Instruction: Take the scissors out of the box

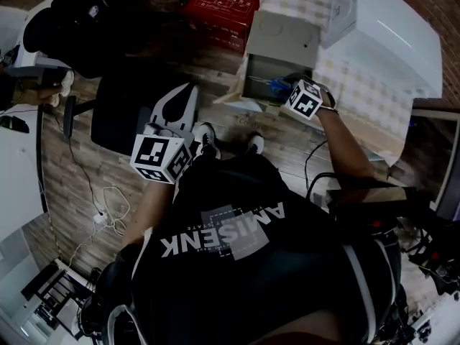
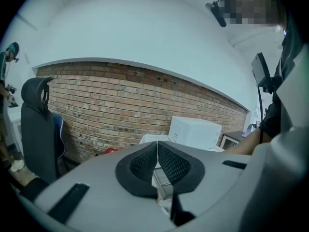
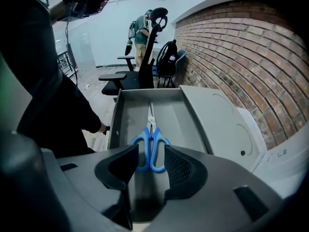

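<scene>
Blue-handled scissors lie lengthwise on the floor of an open grey box, blades pointing away from me. My right gripper points steeply down into the box; its jaws stand apart with the blue handles between the pads, a gap showing on each side. In the head view the right gripper reaches into the box at the scissors. My left gripper hangs to the left over the floor, away from the box. Its pads meet with nothing between them, so the left gripper is shut.
The box's lid lies open to the right against a brick wall. A white appliance sits on a checkered cloth. A red case and a black office chair stand nearby; cables cross the floor.
</scene>
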